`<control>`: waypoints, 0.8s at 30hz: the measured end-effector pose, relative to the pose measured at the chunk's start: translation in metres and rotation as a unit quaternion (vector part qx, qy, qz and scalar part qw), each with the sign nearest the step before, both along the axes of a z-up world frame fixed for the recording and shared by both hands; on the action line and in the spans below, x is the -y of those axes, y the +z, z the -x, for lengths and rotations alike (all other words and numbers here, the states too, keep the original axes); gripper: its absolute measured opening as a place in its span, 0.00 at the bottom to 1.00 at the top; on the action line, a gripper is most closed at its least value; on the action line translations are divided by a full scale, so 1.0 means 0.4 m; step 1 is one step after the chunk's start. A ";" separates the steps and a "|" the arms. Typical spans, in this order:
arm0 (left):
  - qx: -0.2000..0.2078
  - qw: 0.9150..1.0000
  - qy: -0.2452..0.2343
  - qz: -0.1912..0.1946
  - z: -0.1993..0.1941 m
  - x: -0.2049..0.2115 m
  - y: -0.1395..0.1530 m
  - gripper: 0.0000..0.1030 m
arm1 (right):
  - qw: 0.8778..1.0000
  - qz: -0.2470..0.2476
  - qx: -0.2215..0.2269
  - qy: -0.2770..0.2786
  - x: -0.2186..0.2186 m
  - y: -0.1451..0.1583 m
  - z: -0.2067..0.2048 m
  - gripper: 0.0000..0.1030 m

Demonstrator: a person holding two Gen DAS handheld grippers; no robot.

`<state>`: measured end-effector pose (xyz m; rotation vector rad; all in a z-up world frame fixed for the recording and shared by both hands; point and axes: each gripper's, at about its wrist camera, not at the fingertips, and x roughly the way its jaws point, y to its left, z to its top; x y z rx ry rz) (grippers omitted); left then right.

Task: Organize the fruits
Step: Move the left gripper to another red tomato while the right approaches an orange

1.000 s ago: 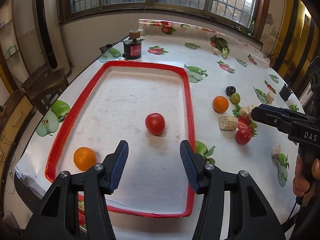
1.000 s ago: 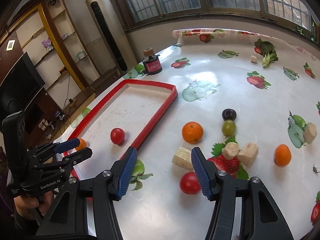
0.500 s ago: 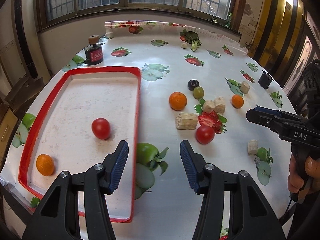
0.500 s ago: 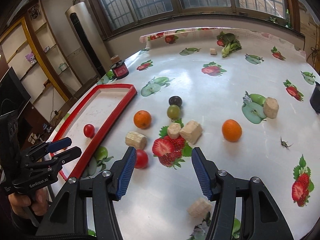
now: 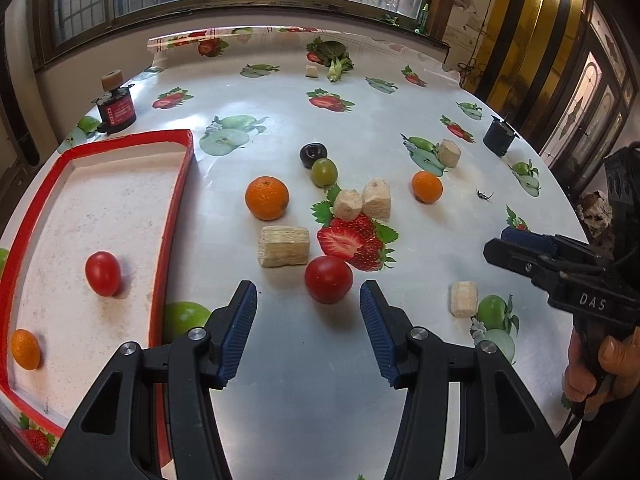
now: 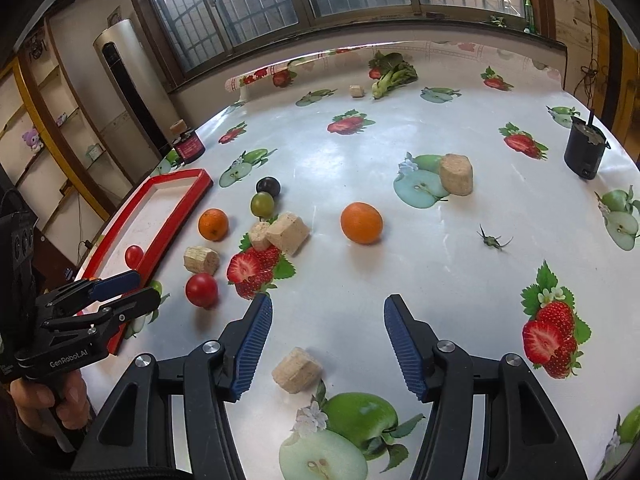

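Nearest the left camera: left gripper, jaws spread wide and holding nothing, hovering over the table just short of a red tomato.
Red tomato: loose on the fruit-print cloth, touching nothing, just in front of a pale block.
Nearest the right camera: right gripper, jaws likewise wide apart and empty, with a small pale chunk lying on the cloth between its fingers, low in that view.
Red tray: at the left edge of the table; it holds a second tomato and a small orange near its front corner, well apart from each other.
Middle of table: a large orange beside the tray's right rim; two pale chunks touching one another; another orange further right.
Behind those: a green fruit touching a dark plum.
Right side: one more pale chunk and a dark cup near the table's edge.
Far end: a dark jar with a red label beyond the tray, and leafy greens near the window side.
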<state>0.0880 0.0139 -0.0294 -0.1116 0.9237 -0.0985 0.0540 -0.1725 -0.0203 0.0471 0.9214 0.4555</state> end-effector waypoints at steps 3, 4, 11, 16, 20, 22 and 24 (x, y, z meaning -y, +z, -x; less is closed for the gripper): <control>-0.006 1.000 -0.003 0.001 -0.014 0.012 -0.012 0.51 | 1.000 0.005 -0.008 0.010 -0.001 -0.022 0.019 0.59; -0.009 1.000 -0.004 0.002 -0.020 0.016 -0.017 0.51 | 1.000 0.007 -0.012 0.013 -0.003 -0.032 0.026 0.59; -0.023 1.000 -0.007 0.007 -0.052 0.030 -0.043 0.51 | 0.999 0.011 -0.027 0.025 -0.027 -0.072 0.044 0.59; -0.026 1.000 -0.003 0.004 -0.074 0.034 -0.057 0.51 | 1.000 0.014 -0.005 0.014 -0.033 -0.045 -0.022 0.59; -0.027 1.000 -0.007 -0.007 -0.089 0.047 -0.072 0.50 | 1.000 0.025 0.004 0.003 -0.041 -0.042 -0.107 0.58; -0.032 0.999 -0.011 -0.006 -0.097 0.050 -0.082 0.49 | 1.000 0.029 -0.001 0.006 -0.053 -0.057 -0.148 0.55; -0.030 0.999 -0.011 -0.003 -0.100 0.049 -0.089 0.42 | 0.999 0.044 -0.002 0.002 -0.066 -0.077 -0.182 0.51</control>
